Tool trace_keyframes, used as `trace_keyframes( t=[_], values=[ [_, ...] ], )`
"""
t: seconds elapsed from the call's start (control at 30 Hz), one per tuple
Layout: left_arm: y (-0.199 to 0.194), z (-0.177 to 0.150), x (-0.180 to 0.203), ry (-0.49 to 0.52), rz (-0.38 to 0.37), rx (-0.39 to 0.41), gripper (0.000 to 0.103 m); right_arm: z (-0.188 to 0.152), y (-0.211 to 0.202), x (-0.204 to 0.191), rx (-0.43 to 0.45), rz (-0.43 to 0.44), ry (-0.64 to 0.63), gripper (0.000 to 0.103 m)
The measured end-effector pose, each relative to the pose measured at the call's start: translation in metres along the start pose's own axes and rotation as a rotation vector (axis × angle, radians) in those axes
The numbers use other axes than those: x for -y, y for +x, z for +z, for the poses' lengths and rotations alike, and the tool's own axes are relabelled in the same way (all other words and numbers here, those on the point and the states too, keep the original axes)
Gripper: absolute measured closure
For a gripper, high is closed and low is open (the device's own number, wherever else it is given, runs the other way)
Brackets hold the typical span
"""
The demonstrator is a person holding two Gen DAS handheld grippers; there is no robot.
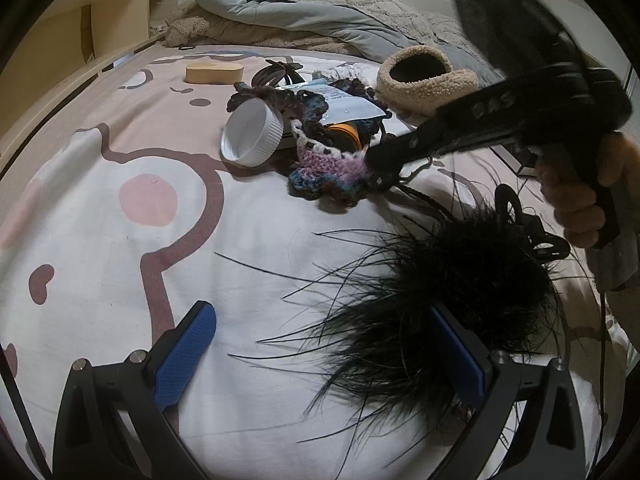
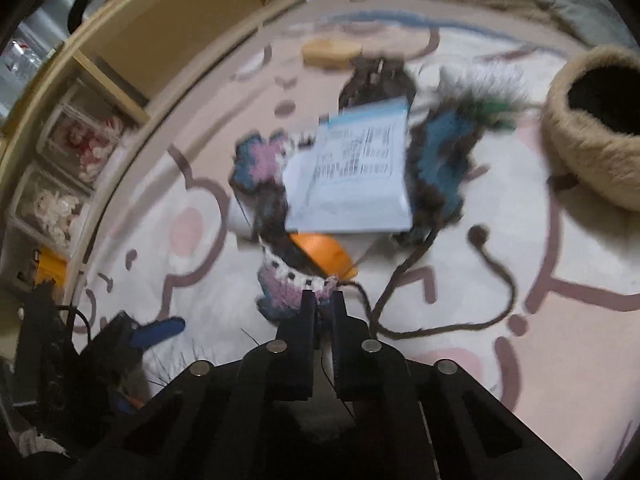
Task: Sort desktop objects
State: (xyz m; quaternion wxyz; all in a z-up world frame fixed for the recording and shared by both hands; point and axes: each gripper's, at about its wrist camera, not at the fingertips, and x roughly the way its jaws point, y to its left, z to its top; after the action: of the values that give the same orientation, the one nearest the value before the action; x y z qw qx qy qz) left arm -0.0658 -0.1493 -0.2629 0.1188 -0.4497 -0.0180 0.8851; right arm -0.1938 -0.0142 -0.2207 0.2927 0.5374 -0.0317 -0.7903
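A heap of small objects lies on a patterned bedsheet [image 1: 120, 240]: a crocheted purple, blue and white piece [image 1: 324, 168] [image 2: 288, 288], a white jar lid [image 1: 250, 134], an orange item [image 1: 344, 132] [image 2: 324, 256], a white and blue packet [image 1: 344, 102] [image 2: 356, 172]. My right gripper [image 2: 322, 300] is shut on the crocheted piece's edge; it also shows in the left wrist view [image 1: 378, 172]. My left gripper [image 1: 320, 344] is open, its blue pads [image 1: 186, 356] wide apart, low over the sheet, with a black feathery tuft [image 1: 432, 300] against its right finger.
A fuzzy beige slipper [image 1: 424, 80] [image 2: 592, 132], a wooden block [image 1: 214, 73], a dark hair claw [image 1: 280, 70] and a black clip [image 1: 532, 228] lie around the heap. A grey blanket [image 1: 320, 12] is behind. A wooden shelf [image 2: 132, 48] with clear drawers stands to the left.
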Motion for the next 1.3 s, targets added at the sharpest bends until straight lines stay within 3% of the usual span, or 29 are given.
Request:
trace_keyframes(
  t=[0.33, 0.47, 0.77, 1.3],
  values=[
    [-0.004, 0.003, -0.002, -0.007, -0.013, 0.006, 0.0, 0.004, -0.111, -0.001, 0.266, -0.01, 0.063, 0.098],
    [-0.014, 0.008, 0.0, -0.025, -0.055, 0.039, 0.0, 0.004, -0.153, 0.001, 0.34, -0.03, 0.08, 0.098],
    [-0.033, 0.01, 0.005, 0.002, -0.069, 0.101, 0.0, -0.017, -0.262, -0.001, 0.536, -0.105, 0.074, 0.098],
    [-0.049, 0.014, 0.001, -0.004, -0.12, 0.156, 0.0, -0.079, -0.389, -0.022, 0.744, -0.266, 0.055, 0.098]
  ],
)
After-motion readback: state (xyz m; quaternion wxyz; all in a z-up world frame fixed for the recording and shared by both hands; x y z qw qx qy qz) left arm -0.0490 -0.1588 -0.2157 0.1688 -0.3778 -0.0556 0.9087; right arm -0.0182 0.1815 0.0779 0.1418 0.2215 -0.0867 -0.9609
